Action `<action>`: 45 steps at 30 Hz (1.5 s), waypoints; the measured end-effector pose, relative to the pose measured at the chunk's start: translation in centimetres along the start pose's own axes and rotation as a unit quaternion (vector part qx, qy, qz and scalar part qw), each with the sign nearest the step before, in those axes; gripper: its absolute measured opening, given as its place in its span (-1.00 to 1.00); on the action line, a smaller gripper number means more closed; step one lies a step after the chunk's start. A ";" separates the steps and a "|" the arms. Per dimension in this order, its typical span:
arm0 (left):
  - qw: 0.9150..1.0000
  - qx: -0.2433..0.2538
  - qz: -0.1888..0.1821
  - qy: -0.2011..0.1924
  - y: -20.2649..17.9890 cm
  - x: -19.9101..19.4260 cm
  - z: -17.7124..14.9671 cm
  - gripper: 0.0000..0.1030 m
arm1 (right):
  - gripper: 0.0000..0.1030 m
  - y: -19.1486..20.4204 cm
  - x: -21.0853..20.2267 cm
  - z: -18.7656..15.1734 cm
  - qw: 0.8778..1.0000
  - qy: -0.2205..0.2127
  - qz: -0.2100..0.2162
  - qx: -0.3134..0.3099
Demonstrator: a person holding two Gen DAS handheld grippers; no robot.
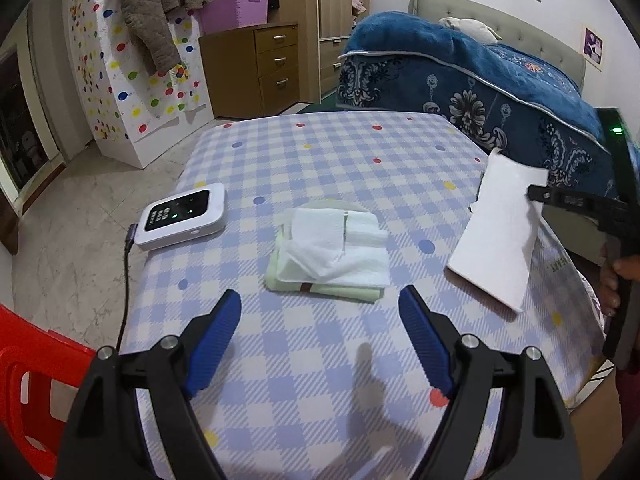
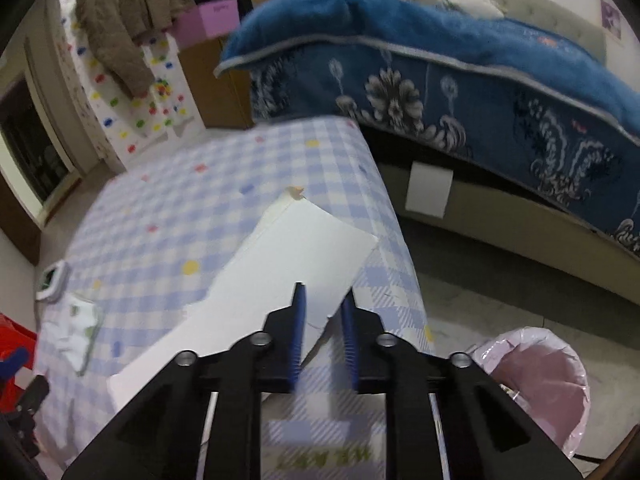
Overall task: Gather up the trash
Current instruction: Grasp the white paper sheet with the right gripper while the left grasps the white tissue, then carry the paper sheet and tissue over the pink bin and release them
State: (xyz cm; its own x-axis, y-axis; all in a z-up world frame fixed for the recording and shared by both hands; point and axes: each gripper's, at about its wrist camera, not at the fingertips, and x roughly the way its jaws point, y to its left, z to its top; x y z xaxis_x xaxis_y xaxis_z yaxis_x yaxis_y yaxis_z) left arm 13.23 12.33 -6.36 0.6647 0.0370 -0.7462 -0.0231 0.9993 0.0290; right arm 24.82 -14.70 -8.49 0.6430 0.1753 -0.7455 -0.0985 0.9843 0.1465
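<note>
- The table [image 1: 320,152] serves as the landmark: a flat top under a smooth cloth printed in pale blue and white checks with scattered coloured dots.
- The white sheet [image 2: 280,264], stiff, flat and roughly rectangular with a torn, ragged corner, lies slanted at the table's right edge, one end raised off the cloth.
- The right gripper [image 2: 323,308] has its ribbed blue pads drawn nearly together on the near edge of that sheet, pinching it; the left-wrist view shows the same black finger clamped on the sheet's far side.
- The left gripper [image 1: 320,344] hovers above the table's near part, its black jaws spread wide with ridged blue pads and nothing between them.
- Near the middle of the table sits a heap of crumpled white tissue [image 1: 340,244], soft and creased, resting on a folded pale green cloth [image 1: 320,290] with a flat, squared edge.
- On the table's left edge lies a white rounded-corner device [image 1: 182,216] with a glossy black face and small lit marks; a dark cable [image 1: 126,280] runs from it down over the side.
- On the floor off the table's right corner stands a round bin [image 2: 540,384] lined with a thin, shiny pink bag.
- Left of the table, a red plastic chair [image 1: 32,380] shows a hard moulded edge.
- Beyond the table, a plush blue blanket [image 1: 480,72] with pale flower patterns drapes a bed.
</note>
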 end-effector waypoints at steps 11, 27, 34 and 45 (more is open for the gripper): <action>1.000 -0.029 -0.007 0.010 2.4 -0.9 -1.7 0.53 | -1.00 3.3 -9.8 -2.4 0.995 -0.072 0.055 -0.034; 0.998 -0.051 -0.023 0.040 2.8 5.2 2.6 0.13 | -0.98 2.4 -9.0 -4.9 0.997 -0.051 0.052 -0.034; 0.997 -0.047 -0.047 0.048 2.1 5.5 2.3 -0.16 | -0.98 2.0 -9.4 -5.4 0.996 -0.049 0.064 -0.023; 0.993 -0.025 -0.112 -0.026 -2.6 -3.4 1.7 -0.96 | -0.99 0.0 -14.7 -5.8 0.993 -0.089 0.082 0.006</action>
State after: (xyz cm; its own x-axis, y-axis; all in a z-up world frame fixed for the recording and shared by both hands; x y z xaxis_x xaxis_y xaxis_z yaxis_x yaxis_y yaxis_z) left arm 12.35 9.56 -2.77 0.6952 -0.1857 -0.6945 0.0937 0.9812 -0.1685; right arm 11.02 -17.20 -1.30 0.7437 0.3251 -0.5841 -0.2040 0.9425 0.2648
